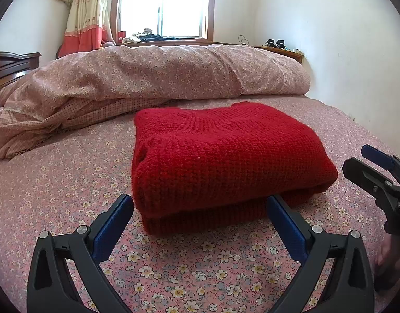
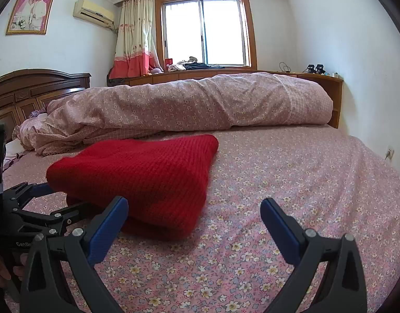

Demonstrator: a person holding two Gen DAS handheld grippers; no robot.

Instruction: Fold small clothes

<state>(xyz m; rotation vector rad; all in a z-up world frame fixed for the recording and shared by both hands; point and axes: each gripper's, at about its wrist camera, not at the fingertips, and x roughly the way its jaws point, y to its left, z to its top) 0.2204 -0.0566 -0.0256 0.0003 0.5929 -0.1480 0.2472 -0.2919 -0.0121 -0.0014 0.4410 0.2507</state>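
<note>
On the floral bedsheet [image 1: 56, 208], near its front edge, lies the red knitted sweater [image 1: 226, 161], folded into a thick, tidy stack. Left gripper [image 1: 200, 206] and right gripper [image 2: 194, 208] flank it, spread wide and empty, seemingly released because folding looks finished.

Red sweater [image 1: 226, 161] (pink floral sheet [image 1: 69, 182])

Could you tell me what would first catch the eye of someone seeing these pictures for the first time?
The folded red knit sweater stands out at once, lying in a neat stack on the pink floral bedsheet. Both the left gripper and the right gripper sit open and empty just short of it. Behind it, a rolled floral quilt lies across the bed below the bright window.
</note>
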